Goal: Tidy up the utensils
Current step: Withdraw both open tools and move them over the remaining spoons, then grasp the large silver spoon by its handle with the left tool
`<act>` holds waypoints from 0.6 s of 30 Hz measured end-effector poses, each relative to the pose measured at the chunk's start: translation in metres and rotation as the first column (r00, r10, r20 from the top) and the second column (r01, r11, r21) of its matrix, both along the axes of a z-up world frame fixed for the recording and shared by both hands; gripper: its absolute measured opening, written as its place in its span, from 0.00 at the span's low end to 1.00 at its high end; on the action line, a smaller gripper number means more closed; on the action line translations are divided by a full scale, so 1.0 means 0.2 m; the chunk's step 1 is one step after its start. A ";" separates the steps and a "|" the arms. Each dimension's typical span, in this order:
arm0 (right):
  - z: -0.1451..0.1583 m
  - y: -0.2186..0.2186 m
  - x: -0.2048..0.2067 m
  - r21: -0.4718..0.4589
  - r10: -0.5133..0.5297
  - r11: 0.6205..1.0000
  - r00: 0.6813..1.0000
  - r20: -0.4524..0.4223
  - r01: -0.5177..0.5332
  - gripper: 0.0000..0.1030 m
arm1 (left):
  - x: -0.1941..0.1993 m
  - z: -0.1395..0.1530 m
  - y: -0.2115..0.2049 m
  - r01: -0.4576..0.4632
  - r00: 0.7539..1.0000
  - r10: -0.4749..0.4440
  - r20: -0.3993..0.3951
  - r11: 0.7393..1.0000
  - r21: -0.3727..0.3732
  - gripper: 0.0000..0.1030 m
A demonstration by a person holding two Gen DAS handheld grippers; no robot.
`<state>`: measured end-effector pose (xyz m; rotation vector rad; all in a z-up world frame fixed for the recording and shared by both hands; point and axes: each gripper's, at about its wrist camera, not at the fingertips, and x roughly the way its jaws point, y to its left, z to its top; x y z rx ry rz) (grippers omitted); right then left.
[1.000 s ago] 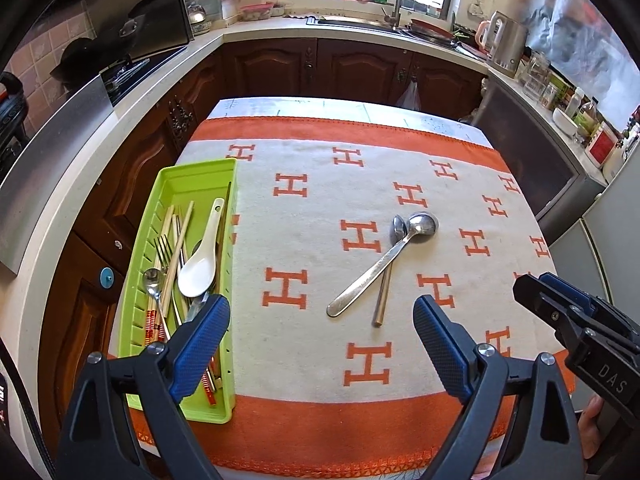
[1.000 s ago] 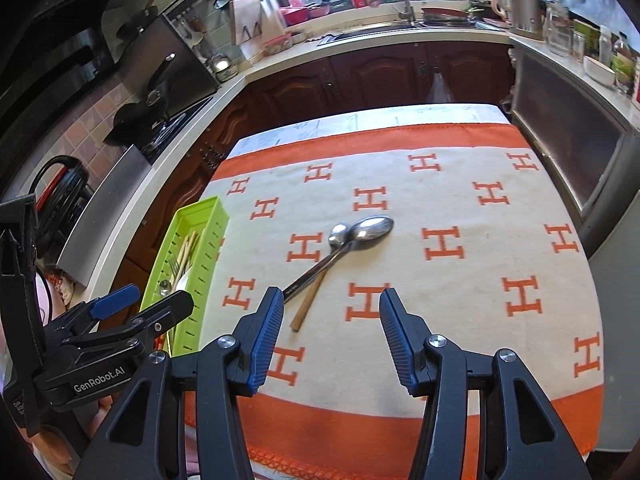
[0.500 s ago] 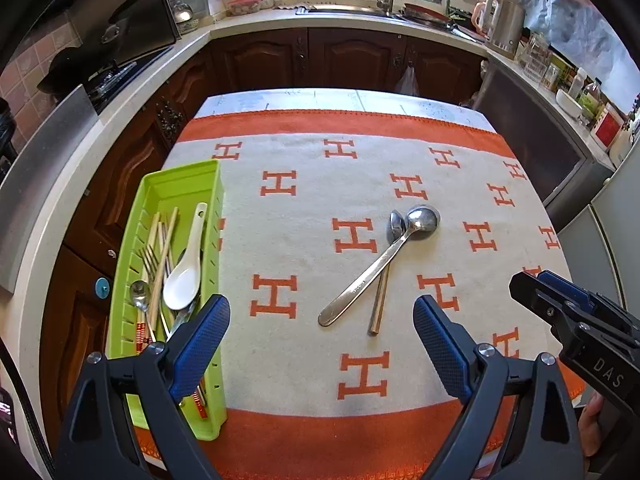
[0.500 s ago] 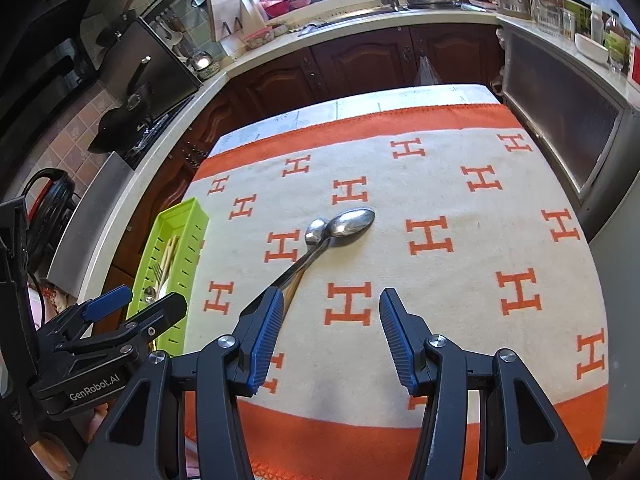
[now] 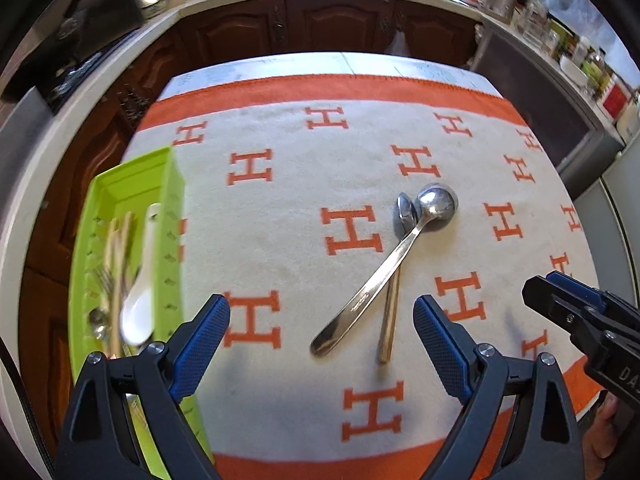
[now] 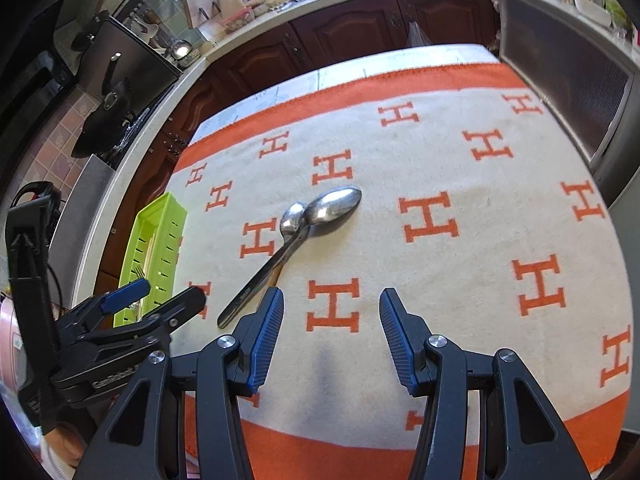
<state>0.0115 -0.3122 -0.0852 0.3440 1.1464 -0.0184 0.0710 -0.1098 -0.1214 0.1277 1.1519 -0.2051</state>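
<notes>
Two metal spoons lie crossed on the orange-and-cream cloth: a large spoon (image 5: 384, 268) (image 6: 288, 244) on top of a smaller spoon (image 5: 394, 280) (image 6: 292, 216). A green tray (image 5: 132, 184) (image 6: 156, 232) at the left edge holds a white spoon (image 5: 140, 300), forks and chopsticks. My left gripper (image 5: 322, 344) is open and empty, just short of the spoon handles. My right gripper (image 6: 332, 336) is open and empty, to the right of the handles. Each gripper shows at the edge of the other's view.
The cloth-covered table (image 6: 480, 200) is ringed by dark wooden cabinets (image 5: 332, 20) and a counter with a sink, kettle and jars. A stove with a pan (image 6: 108, 120) stands at the left.
Both grippers have moved forward and down toward the two spoons, which now look larger. The tray has slid toward the left edge of the left view. The jaws stay open.
</notes>
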 end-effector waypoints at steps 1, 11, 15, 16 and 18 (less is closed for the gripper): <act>-0.02 -0.01 0.01 0.004 -0.002 1.000 1.000 -0.008 0.002 0.49 | 0.02 -0.02 -0.02 0.017 1.000 -0.017 -0.010 1.000 -0.003 0.89; -0.13 -0.07 0.05 0.032 -0.032 0.999 0.999 -0.035 0.033 0.49 | 0.16 -0.18 -0.18 0.122 0.991 -0.122 -0.052 0.992 -0.003 0.82; -0.14 -0.09 0.04 0.037 -0.041 0.998 0.999 -0.035 0.042 0.49 | 0.18 -0.23 -0.26 0.142 0.989 -0.140 -0.047 0.989 0.041 0.75; -0.15 -0.09 0.04 0.040 -0.043 0.998 0.998 -0.036 0.045 0.49 | 0.18 -0.23 -0.27 0.149 0.988 -0.147 -0.042 0.987 0.058 0.71; -0.16 -0.10 0.03 0.047 -0.049 0.998 0.998 -0.041 0.051 0.49 | 0.17 -0.25 -0.32 0.165 0.986 -0.164 -0.024 0.981 0.100 0.65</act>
